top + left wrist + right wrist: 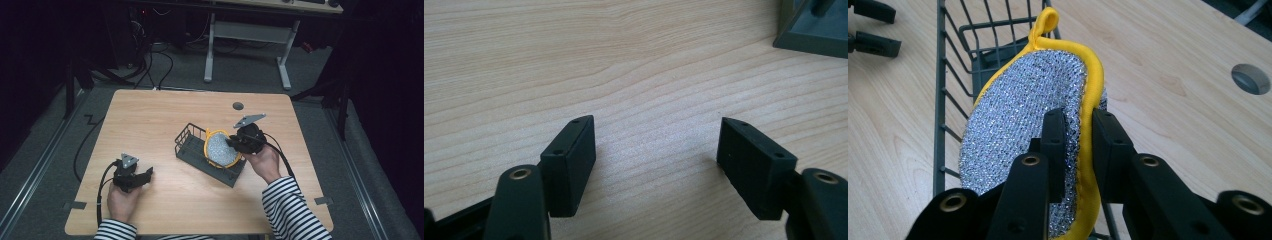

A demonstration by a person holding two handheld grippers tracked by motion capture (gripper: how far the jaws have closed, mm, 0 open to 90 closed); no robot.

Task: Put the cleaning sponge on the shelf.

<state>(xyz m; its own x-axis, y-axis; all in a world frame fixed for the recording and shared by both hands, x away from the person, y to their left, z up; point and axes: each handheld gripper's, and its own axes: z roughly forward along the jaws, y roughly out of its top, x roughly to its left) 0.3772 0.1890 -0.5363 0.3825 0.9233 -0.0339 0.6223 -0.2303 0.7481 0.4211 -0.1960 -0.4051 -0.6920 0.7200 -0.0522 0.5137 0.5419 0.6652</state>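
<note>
- The round silver mesh scouring pad with a yellow fabric rim and hanging loop (1018, 130) is clamped on edge by the right gripper (1079, 131), whose jaws are drawn narrow on its yellow rim.
- The pad is held upright, its loop pointing away from the right gripper, its silver face turned to that gripper's left.
- The dark grey wire dish rack with a solid base (192, 145) is seen directly beyond and below the right gripper (234, 142); the pad (220, 148) is held over the near end of the rack, whether touching the wires cannot be told.
- A small round grey grommet hole (1250, 78) is seen in the light wooden tabletop (1158, 65) to the right of the right gripper.
- The left gripper (656, 150) is held low over bare tabletop, its jaws spread wide with nothing between them.
- A corner of the rack (814, 30) is seen ahead and to the right of the left gripper, well apart from it.
- Both grippers are carried by hands in black-and-white striped sleeves (292, 205).
</note>
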